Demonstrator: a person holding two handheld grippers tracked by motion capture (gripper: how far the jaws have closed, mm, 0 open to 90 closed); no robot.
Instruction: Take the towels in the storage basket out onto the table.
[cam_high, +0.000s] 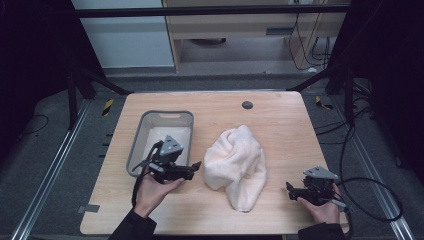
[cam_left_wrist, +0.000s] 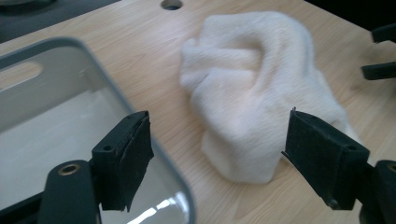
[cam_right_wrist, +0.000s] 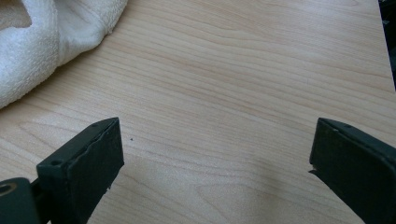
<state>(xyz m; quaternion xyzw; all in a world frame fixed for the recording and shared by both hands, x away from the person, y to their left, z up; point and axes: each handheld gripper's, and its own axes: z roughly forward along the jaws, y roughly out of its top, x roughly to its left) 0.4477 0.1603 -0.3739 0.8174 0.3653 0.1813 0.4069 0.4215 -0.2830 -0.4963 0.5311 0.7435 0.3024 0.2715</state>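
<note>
Towel (cam_high: 237, 165) lies crumpled mid-desk (cam_high: 280, 125), bare wood all round it. Left tongs (cam_high: 194, 167) hover released between the grey bin's (cam_high: 136, 145) near rim and the towel's edge. Right tongs (cam_high: 289, 189) sit released near the desk's right front corner, well apart from the towel.

Lab or test room, a recording rig. Wooden table (cam_high: 280, 115) with a cable hole (cam_high: 247, 105), boxed in by a black metal frame (cam_high: 210, 10) and floor rails (cam_high: 50, 165). Hazard tape (cam_high: 107, 106), loose cables (cam_high: 370, 200), grey carpet (cam_high: 30, 150).
</note>
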